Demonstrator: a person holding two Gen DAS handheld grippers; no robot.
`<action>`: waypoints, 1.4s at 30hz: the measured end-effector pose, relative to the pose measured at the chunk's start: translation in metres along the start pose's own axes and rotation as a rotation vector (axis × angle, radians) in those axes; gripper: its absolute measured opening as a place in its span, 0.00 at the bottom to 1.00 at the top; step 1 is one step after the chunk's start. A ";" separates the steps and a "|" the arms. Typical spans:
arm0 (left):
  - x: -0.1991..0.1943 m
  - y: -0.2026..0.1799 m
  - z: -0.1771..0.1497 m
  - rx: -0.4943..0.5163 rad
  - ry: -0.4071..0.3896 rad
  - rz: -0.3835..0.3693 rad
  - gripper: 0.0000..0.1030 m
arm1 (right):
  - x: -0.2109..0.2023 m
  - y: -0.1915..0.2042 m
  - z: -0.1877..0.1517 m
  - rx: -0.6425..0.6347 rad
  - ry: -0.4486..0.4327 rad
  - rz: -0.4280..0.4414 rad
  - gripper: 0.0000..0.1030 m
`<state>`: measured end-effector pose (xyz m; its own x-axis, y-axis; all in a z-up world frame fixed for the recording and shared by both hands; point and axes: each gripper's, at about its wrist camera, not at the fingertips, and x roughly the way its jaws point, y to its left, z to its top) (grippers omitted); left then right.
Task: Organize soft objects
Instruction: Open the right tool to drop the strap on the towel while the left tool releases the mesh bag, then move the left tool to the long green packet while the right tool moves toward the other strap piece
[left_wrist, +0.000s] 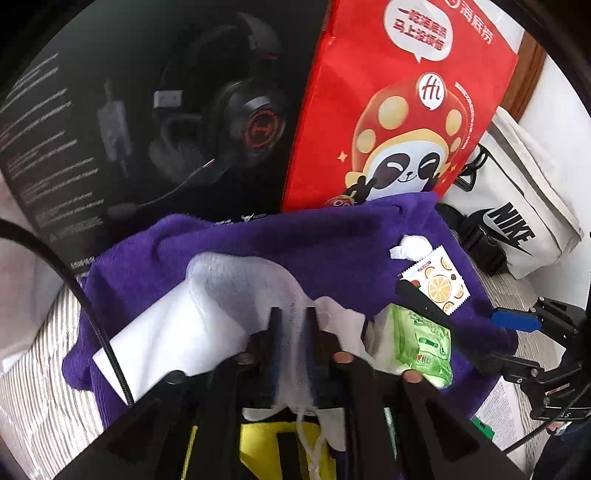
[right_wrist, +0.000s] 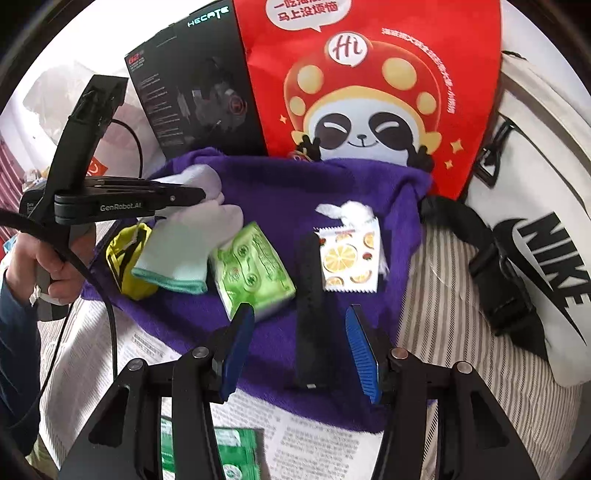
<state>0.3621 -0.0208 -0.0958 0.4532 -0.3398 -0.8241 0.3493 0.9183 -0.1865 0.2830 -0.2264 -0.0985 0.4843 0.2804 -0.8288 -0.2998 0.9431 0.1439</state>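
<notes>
One white glove (right_wrist: 184, 243), one tissue pack (right_wrist: 255, 273), perhaps

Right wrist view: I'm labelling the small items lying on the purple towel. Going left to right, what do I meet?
Yellow pouch → white glove with teal cuff → green tissue pack → black strap → lemon-print sachet, all on the purple towel.

The lower edge of the red panda bag (right_wrist: 369, 92) is covered by the purple towel (right_wrist: 295, 192), and its top is cut off in both views. The print on the headset box (left_wrist: 110, 129) is blurred beyond reading. The tips of the left gripper (left_wrist: 293, 321) are buried in white cloth (left_wrist: 240, 288) (possibly a glove), so contact cannot be judged.
</notes>
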 end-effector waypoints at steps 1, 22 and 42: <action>-0.002 0.002 -0.001 -0.006 -0.001 0.000 0.29 | -0.002 -0.001 -0.002 0.007 -0.002 0.000 0.50; -0.073 0.006 -0.045 -0.018 0.007 0.096 0.59 | -0.064 0.028 -0.047 0.017 -0.029 0.011 0.52; -0.072 -0.063 -0.139 0.068 0.045 -0.068 0.59 | -0.093 0.036 -0.123 0.114 0.007 0.000 0.52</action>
<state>0.1933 -0.0261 -0.0992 0.3894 -0.3902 -0.8343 0.4333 0.8769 -0.2079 0.1256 -0.2407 -0.0829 0.4786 0.2798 -0.8323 -0.2041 0.9574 0.2044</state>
